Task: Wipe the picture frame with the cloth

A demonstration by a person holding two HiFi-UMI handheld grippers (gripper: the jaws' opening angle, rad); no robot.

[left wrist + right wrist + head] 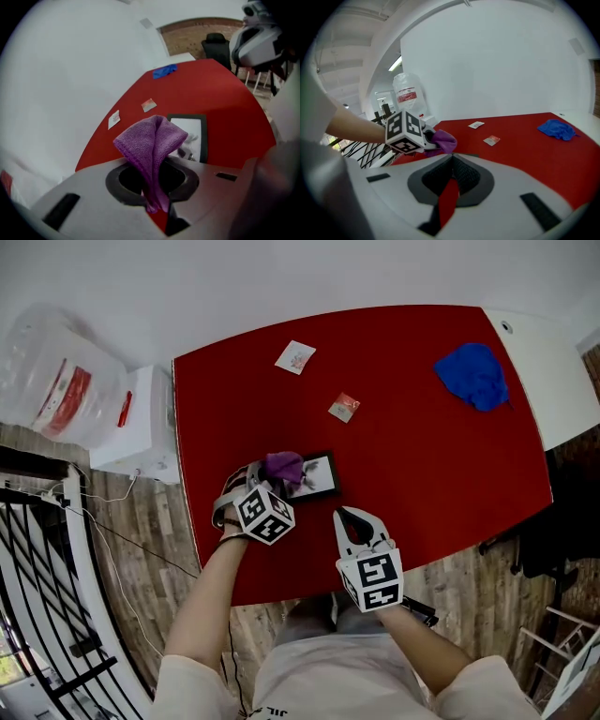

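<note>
While the left tool (157, 199) is clamped on the lower fold of a bunched purple cloth (152, 140), the cloth overlaps the left edge of the picture frame (319, 474). The frame lies flat at lower centre of the red table (431, 456). Contact between cloth and frame cannot be confirmed. The right tool (354, 517), jaws together and holding nothing, is held just below and to the right of the frame. Judged stage: cloth secured and brought to the frame; wiping of the glass and border is at most begun, most of it remaining. A blue rag (473, 376) lies at upper right, well apart.
</note>
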